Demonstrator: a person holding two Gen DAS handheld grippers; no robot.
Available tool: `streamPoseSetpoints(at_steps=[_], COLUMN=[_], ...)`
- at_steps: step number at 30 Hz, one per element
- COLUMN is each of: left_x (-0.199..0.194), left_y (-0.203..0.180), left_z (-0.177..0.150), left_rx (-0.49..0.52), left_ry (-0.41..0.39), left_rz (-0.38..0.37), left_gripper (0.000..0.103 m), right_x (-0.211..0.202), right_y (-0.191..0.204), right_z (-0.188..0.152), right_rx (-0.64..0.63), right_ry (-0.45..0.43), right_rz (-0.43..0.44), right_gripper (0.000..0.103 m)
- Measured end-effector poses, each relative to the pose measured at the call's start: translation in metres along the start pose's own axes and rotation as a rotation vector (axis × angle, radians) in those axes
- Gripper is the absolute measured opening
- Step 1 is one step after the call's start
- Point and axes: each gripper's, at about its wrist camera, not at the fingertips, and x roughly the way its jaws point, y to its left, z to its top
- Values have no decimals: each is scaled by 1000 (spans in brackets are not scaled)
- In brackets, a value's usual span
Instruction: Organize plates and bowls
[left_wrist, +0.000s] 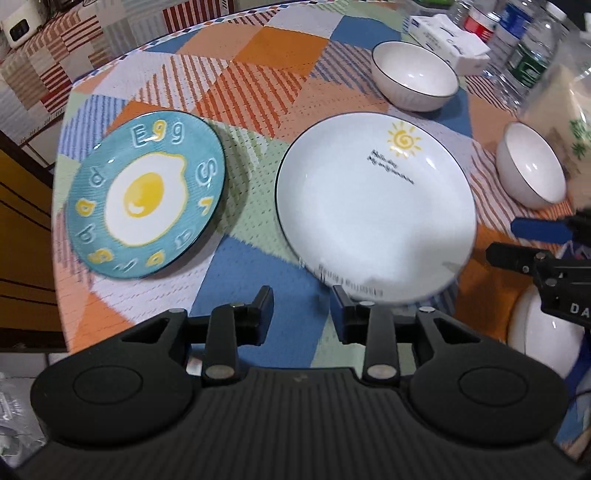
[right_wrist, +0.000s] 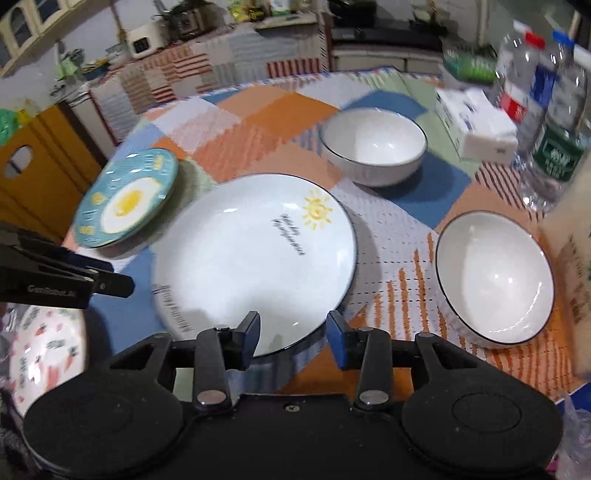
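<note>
A big white plate with a sun drawing (left_wrist: 373, 206) (right_wrist: 255, 251) lies flat mid-table. Left of it is a teal fried-egg plate (left_wrist: 147, 195) (right_wrist: 125, 199). Two white dark-rimmed bowls stand upright, one at the back (left_wrist: 413, 74) (right_wrist: 373, 144) and one on the right (left_wrist: 532, 170) (right_wrist: 495, 277). My left gripper (left_wrist: 301, 299) hangs open over the cloth at the white plate's near-left rim, holding nothing. My right gripper (right_wrist: 293, 325) is open above that plate's near rim, its pads apart from it. A white dish with red marks (right_wrist: 44, 350) sits at the near left.
Several water bottles (right_wrist: 535, 92) and a tissue pack (right_wrist: 476, 122) crowd the back right corner. A pale carton (left_wrist: 569, 122) stands beside the right bowl. The patchwork-covered table (left_wrist: 258, 74) ends at the left, where a yellow wooden cabinet (right_wrist: 40, 173) stands.
</note>
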Motion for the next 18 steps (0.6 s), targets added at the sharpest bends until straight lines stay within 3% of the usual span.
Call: streamPoseSetpoints(at_steps=[9, 14, 18], left_x=[-66, -102, -134], left_y=[-2, -1, 1], left_z=[-40, -63, -79], left_rx=[47, 85, 114], left_ry=[-55, -83, -115], left_rz=[14, 44, 42], left_gripper=[42, 47, 55], right_x=[-65, -97, -114], right_y=[49, 71, 89], right_z=[-9, -19, -29], right_rx=[-114, -158, -178], right_ry=[-79, -115, -115], right_rz=[58, 86, 119], right_gripper=[54, 64, 66])
